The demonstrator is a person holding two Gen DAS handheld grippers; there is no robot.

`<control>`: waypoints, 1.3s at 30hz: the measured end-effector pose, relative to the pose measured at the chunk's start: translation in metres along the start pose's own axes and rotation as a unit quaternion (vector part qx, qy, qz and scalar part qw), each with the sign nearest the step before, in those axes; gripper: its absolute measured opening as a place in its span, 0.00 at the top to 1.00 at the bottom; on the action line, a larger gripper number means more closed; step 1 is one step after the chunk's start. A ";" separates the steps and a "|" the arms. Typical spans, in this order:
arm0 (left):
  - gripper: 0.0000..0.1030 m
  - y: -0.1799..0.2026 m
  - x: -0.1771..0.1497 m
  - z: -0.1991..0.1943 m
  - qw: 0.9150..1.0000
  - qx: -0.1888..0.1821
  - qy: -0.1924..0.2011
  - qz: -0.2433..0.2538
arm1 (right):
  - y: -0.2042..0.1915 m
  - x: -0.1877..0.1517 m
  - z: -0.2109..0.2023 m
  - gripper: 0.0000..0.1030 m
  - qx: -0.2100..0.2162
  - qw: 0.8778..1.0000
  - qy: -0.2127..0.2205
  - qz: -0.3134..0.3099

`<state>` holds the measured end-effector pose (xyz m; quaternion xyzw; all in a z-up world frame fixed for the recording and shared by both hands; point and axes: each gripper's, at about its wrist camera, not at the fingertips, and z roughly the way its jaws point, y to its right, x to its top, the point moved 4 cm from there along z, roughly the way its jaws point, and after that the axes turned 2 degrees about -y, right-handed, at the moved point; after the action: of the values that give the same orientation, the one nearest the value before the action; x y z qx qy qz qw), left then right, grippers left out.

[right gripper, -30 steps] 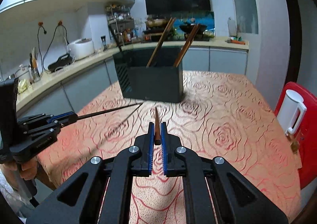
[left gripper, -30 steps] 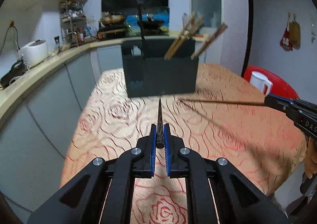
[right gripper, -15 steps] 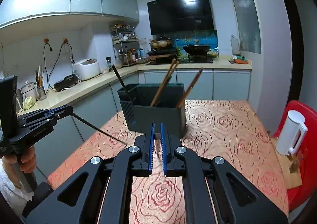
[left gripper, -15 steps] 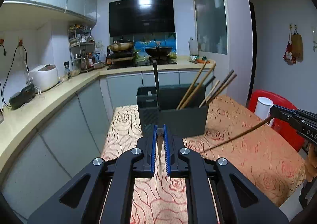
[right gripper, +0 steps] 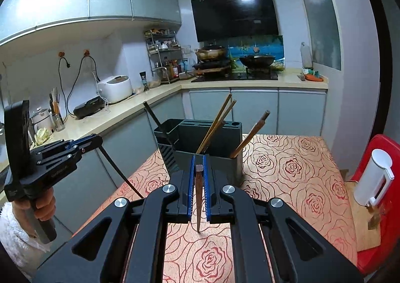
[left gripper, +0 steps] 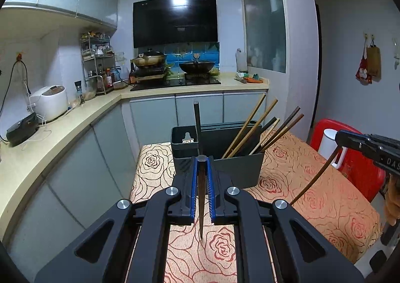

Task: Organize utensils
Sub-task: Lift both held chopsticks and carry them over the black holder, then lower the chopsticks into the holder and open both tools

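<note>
A dark grey utensil holder (left gripper: 240, 168) stands on the rose-patterned table and holds several wooden chopsticks (left gripper: 250, 127). My left gripper (left gripper: 202, 165) is shut on a dark chopstick (left gripper: 201, 205) that hangs tip down above the cloth, short of the holder. My right gripper (right gripper: 199, 165) is shut on a brown chopstick (right gripper: 198, 203), also tip down. Each gripper shows in the other's view: the right one (left gripper: 350, 139) with its chopstick (left gripper: 315, 178), the left one (right gripper: 97, 141) with its chopstick (right gripper: 120, 170). The holder also shows in the right wrist view (right gripper: 220, 160).
The table (right gripper: 295, 170) carries a rose cloth. A white jug (right gripper: 375, 178) stands on a red stool (right gripper: 377, 220) at the right. A kitchen counter (left gripper: 62, 127) runs along the left with a rice cooker (left gripper: 51, 101). The stove and pans (left gripper: 175, 67) are behind.
Both grippers have tilted up and drawn back from the holder. Both chopsticks have swung from pointing forward to hanging tip down. Both stay gripped.
</note>
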<state>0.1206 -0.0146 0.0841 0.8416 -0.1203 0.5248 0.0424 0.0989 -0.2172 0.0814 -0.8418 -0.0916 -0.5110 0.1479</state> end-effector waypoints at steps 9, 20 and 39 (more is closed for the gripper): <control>0.93 -0.003 0.034 0.011 1.000 -0.015 -0.004 -0.004 | 0.018 0.054 0.009 0.93 -0.007 1.000 -0.004 0.011; 0.93 0.006 0.095 0.017 1.000 -0.024 0.016 0.002 | 0.027 0.123 0.012 0.93 -0.037 0.999 0.028 -0.001; 0.93 0.019 0.153 0.062 0.999 -0.007 0.047 -0.009 | 0.048 0.176 0.056 0.93 -0.071 0.993 0.088 0.016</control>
<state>0.2346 -0.0696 0.1923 0.8166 -0.1137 0.5629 0.0587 0.2415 -0.2429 0.2063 -0.8032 -0.0277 -0.5860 0.1034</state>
